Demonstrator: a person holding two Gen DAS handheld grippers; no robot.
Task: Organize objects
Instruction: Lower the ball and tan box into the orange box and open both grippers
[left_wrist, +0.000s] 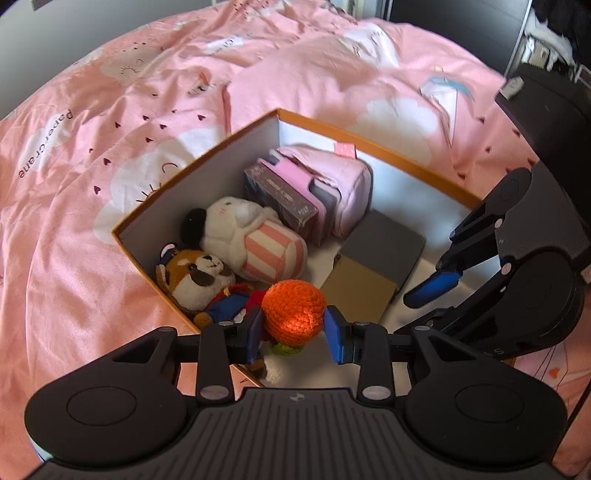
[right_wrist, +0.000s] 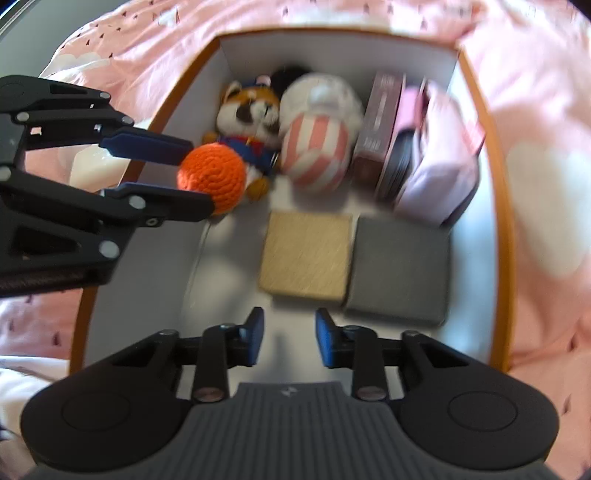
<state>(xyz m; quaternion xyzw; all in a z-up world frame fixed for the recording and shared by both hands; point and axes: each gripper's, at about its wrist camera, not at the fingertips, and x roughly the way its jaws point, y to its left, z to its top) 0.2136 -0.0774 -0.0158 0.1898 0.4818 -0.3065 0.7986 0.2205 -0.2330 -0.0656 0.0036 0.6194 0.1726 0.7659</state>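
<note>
My left gripper is shut on an orange crocheted ball toy and holds it inside an orange-rimmed white box, near its left wall. The ball and left gripper also show in the right wrist view. My right gripper is open and empty above the box floor, near the front. In the box lie a raccoon plush, a white plush with pink stripes, a dark book, a pink pouch, a tan square and a grey square.
The box sits on a bed with a rumpled pink printed cover. Dark furniture stands at the far right of the bed. A white object lies outside the box's left wall.
</note>
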